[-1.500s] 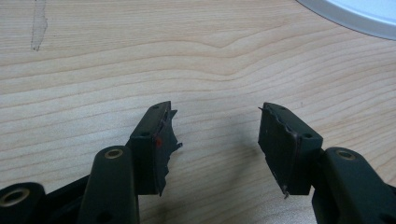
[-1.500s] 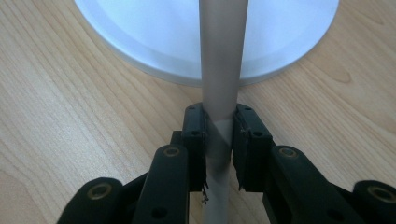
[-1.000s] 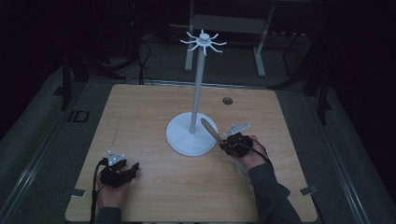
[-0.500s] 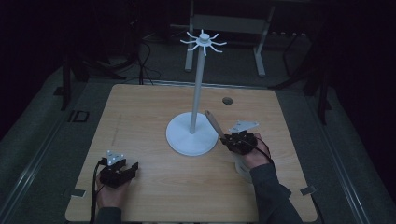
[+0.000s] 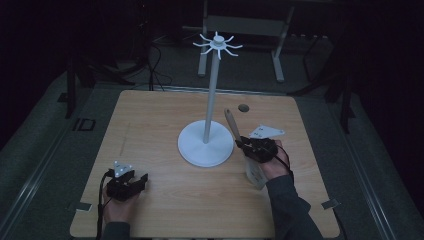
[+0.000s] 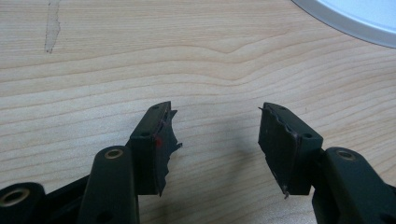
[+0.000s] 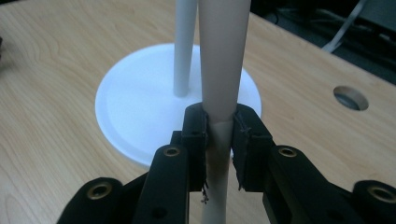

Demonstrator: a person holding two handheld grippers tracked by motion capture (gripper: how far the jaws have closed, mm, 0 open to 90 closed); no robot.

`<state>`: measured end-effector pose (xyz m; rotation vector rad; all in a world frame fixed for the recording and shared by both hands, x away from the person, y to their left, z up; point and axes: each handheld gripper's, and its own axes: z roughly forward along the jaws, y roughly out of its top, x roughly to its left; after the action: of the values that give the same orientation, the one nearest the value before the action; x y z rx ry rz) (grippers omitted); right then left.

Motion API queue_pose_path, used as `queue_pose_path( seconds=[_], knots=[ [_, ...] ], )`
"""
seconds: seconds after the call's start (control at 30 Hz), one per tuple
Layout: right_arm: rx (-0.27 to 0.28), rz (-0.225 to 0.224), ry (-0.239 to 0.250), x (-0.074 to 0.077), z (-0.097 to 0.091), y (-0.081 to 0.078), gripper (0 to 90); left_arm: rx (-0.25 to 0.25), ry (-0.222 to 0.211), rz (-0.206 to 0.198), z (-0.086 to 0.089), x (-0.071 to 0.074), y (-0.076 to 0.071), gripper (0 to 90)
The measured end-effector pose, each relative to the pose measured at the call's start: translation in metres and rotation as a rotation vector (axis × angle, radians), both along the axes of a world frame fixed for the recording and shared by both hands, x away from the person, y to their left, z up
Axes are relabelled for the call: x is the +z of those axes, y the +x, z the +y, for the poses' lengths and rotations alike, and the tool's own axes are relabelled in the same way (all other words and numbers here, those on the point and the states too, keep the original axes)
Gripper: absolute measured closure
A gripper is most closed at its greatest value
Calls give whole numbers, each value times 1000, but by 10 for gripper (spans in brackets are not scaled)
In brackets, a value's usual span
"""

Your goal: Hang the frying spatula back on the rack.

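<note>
From the high view, the worktop (image 5: 165,115) has open room on its left and far parts; the white stand (image 5: 206,145) sits mid-worktop. The right hand-held gripper (image 5: 246,144), just right of the stand's base, is clamped on a tan stick (image 5: 231,125) tilting up and away. The left hand-held gripper (image 5: 134,184) rests near the near-left edge.

In the left gripper view its jaws stand apart over bare wood, holding nothing.

In the right gripper view the stick (image 7: 219,70) is pinched between the jaws, just beside the stand's pole (image 7: 183,46).

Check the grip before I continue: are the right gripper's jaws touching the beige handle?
Touching. The right gripper view shows the right gripper with both jaws pressed against the beige handle.
</note>
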<state>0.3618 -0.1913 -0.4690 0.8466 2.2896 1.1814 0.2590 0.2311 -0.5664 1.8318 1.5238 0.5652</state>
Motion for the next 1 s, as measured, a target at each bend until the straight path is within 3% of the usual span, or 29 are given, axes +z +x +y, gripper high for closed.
queue_pose_path(
  seconds=[0.47,1.0],
  knots=[
    [-3,-55,79,15,5,-5,764,5,-3,1,0,0,0,450],
    [-8,-86,109,24,8,-6,764,11,-7,-4,1,0,0,448]
  ],
)
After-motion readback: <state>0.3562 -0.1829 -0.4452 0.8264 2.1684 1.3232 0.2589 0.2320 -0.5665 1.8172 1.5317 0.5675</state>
